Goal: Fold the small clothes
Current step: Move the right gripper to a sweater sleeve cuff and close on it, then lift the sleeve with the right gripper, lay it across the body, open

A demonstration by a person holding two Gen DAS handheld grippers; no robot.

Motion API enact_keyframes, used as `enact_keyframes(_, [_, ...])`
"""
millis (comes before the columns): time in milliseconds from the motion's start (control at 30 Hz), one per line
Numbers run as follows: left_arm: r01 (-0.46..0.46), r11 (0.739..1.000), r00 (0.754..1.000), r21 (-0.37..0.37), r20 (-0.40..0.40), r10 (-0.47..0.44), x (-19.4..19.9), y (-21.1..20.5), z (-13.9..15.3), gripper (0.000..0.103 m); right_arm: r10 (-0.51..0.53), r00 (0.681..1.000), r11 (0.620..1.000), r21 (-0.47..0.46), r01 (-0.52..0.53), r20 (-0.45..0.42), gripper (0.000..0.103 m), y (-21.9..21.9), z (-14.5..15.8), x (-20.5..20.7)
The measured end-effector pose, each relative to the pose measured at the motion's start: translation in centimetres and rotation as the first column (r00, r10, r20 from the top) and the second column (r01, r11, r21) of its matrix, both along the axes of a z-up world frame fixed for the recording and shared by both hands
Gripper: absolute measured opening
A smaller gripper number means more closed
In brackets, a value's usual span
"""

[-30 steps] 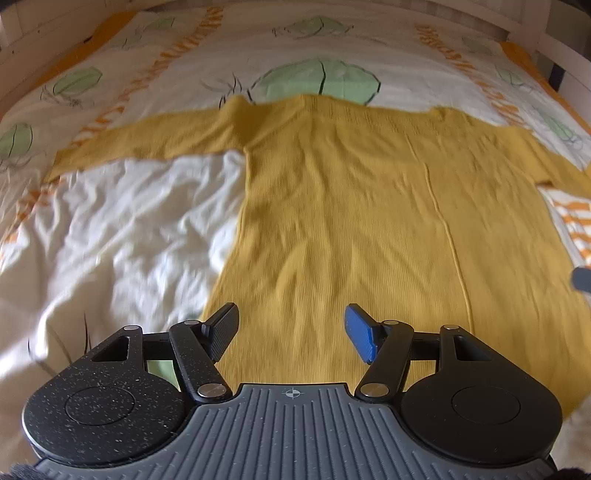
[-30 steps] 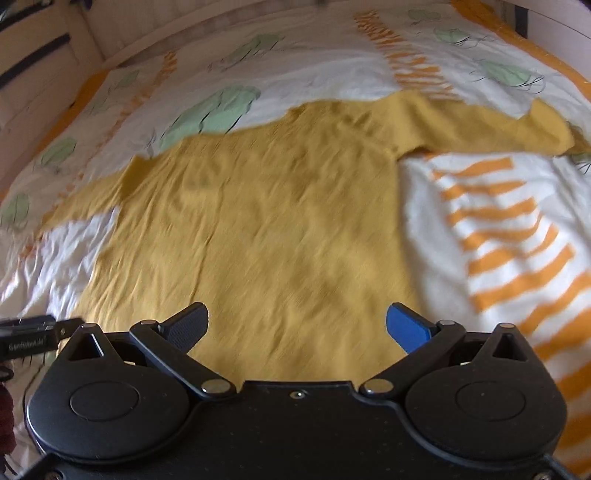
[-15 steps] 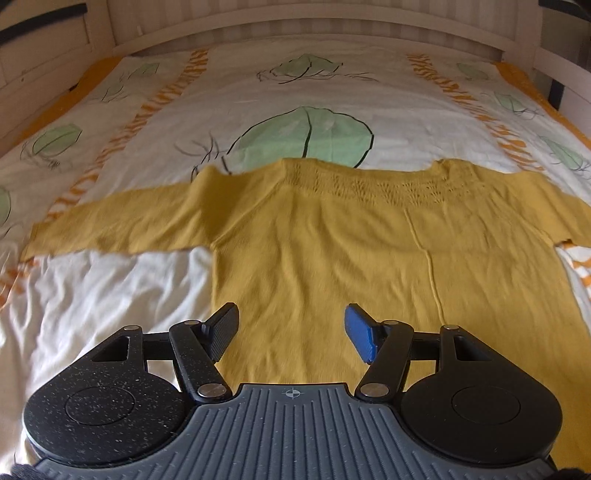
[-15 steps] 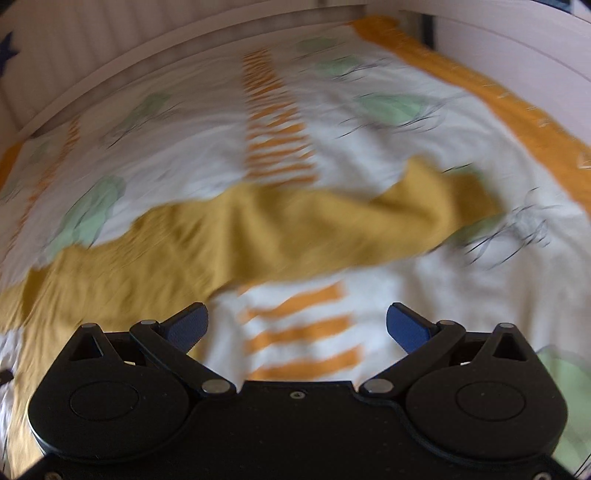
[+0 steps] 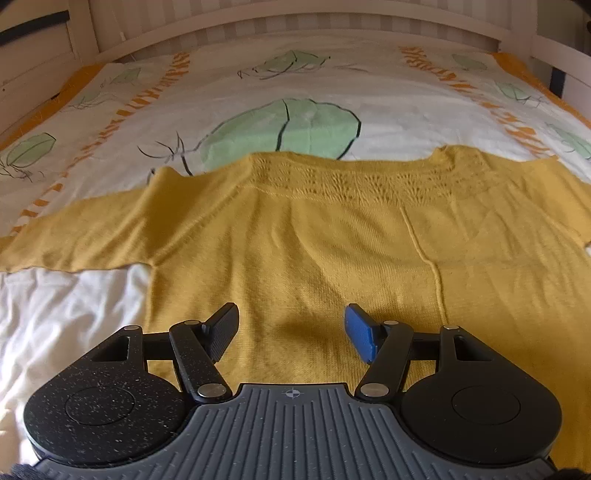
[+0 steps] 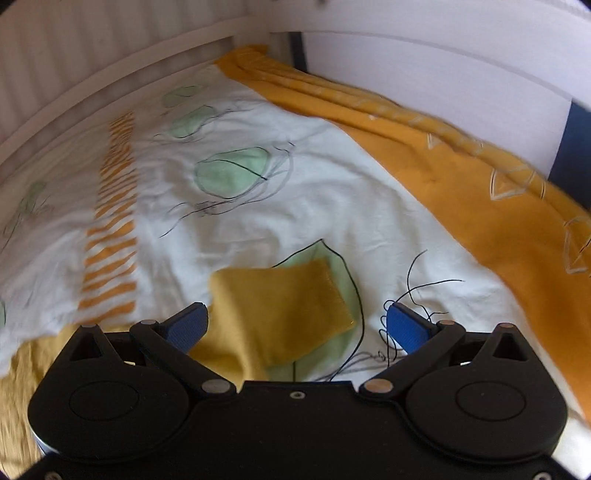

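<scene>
A yellow knit sweater (image 5: 332,243) lies flat on the bed with its neckline at the far side and both sleeves spread out. My left gripper (image 5: 291,332) is open and empty, hovering over the sweater's lower body. In the right wrist view, the sweater's right sleeve end (image 6: 280,306) lies on the sheet. My right gripper (image 6: 299,328) is open and empty, with the sleeve cuff between its spread fingers; I cannot tell if it touches the cloth.
The bed cover (image 5: 303,74) is white with green leaves and orange stripes. A white wooden bed frame (image 5: 258,26) runs along the far side. An orange blanket (image 6: 480,192) lies along the right bed edge beside a white rail (image 6: 424,59).
My left gripper has moved up the sweater toward the neckline. My right gripper has swung right along the sleeve, from the sweater's body to the cuff.
</scene>
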State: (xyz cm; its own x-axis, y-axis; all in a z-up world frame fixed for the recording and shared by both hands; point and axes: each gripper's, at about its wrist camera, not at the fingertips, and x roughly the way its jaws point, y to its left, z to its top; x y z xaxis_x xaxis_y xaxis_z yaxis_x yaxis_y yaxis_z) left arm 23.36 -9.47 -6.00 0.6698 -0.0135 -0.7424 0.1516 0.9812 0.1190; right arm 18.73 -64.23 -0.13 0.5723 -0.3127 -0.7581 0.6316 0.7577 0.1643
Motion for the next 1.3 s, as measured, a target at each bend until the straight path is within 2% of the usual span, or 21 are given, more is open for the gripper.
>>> enact_keyframes(100, [-0.009,1.0,1.0,-0.015,0.006,0.009,0.1,0.1,-1.0,0.063,-0.024,1.0,1.0,0.015,0.024,-0.013,0.103,-1.1,-1.7,0.7])
enact_keyframes(300, [-0.031,0.997,0.996,-0.07,0.076,0.037,-0.6,1.1,-2.0,0.079,-0.009,0.999,1.0,0.028,0.01,-0.031,0.102,-1.7,-4.3,1.9])
enact_keyframes(400, [-0.035,0.996,0.995,-0.086,0.088,0.043,-0.7,1.2,-2.4,0.082,-0.02,0.999,0.999,0.05,0.022,-0.035,0.102,-2.1,-5.0,2.2])
enact_keyframes(433, [-0.034,0.996,0.995,-0.083,0.088,0.041,-0.7,1.1,-2.3,0.082,-0.028,0.999,0.998,0.063,0.03,-0.038,0.099,-2.3,-5.4,2.2])
enact_keyframes(467, [-0.033,0.996,0.995,-0.08,0.086,0.04,-0.7,1.1,-2.4,0.082,-0.033,0.999,0.997,0.074,0.036,-0.041,0.094,-2.4,-5.7,2.3])
enact_keyframes(500, [-0.032,0.996,0.996,-0.079,0.085,0.039,-0.7,1.1,-2.4,0.083,-0.036,0.998,0.995,0.086,0.04,-0.047,0.079,-2.5,-6.0,2.3])
enact_keyframes(533, [-0.031,0.996,0.996,-0.078,0.083,0.038,-0.6,1.1,-2.3,0.083,-0.043,0.998,0.995,0.084,0.047,-0.053,0.071,-2.5,-6.2,2.3])
enact_keyframes(567, [-0.03,0.997,0.996,-0.077,0.079,0.037,-0.6,1.1,-2.3,0.083,-0.05,0.997,0.996,0.071,0.054,-0.061,0.069,-2.5,-6.2,2.3])
enact_keyframes(600, [-0.028,0.997,0.997,-0.076,0.074,0.034,-0.5,1.0,-2.3,0.083,-0.046,0.997,0.997,0.063,0.05,-0.059,0.062,-2.4,-6.2,2.3])
enact_keyframes(633, [-0.023,0.997,0.998,-0.073,0.065,0.028,-0.4,1.1,-2.3,0.083,-0.035,0.998,0.998,0.059,0.038,-0.052,0.042,-2.3,-6.1,2.2])
enact_keyframes(667, [-0.017,0.997,0.998,-0.071,0.053,0.021,-0.3,1.1,-2.2,0.083,-0.029,0.998,0.998,0.055,0.032,-0.047,0.027,-2.3,-5.9,2.1])
enact_keyframes(700, [-0.01,0.997,0.999,-0.071,0.036,0.012,-0.1,1.1,-1.9,0.082,-0.032,0.999,0.998,0.055,0.034,-0.04,0.018,-2.4,-5.5,1.8])
enact_keyframes(733, [-0.002,0.997,1.0,-0.077,0.016,0.003,0.1,1.2,-1.7,0.081,-0.037,0.999,0.997,0.06,0.038,-0.024,0.015,-2.5,-5.1,1.6])
enact_keyframes(833, [0.016,0.993,0.999,-0.12,-0.038,-0.02,0.5,1.8,-0.6,0.081,-0.063,0.998,0.998,0.023,0.062,0.007,0.015,-2.7,-3.0,0.6])
enact_keyframes(900, [0.019,0.99,0.999,-0.142,-0.043,-0.026,0.5,2.2,0.2,0.081,-0.074,0.997,0.997,-0.025,0.074,0.009,0.014,-2.8,-1.3,-0.1])
enact_keyframes(1033, [0.055,0.988,0.997,-0.145,-0.047,-0.063,0.7,2.6,1.9,0.081,-0.08,0.996,0.995,-0.054,0.082,0.044,0.014,-2.8,2.4,-1.3])
enact_keyframes(1167, [0.094,0.983,0.993,-0.157,-0.06,-0.105,1.3,3.6,3.5,0.081,-0.002,0.997,0.996,-0.092,0.01,0.084,0.014,0.0,5.9,-0.7])
enact_keyframes(1300, [0.113,0.982,0.993,-0.15,-0.024,-0.118,1.4,5.2,5.0,0.081,0.113,0.98,0.989,-0.112,-0.095,0.165,0.014,4.6,9.8,0.7])
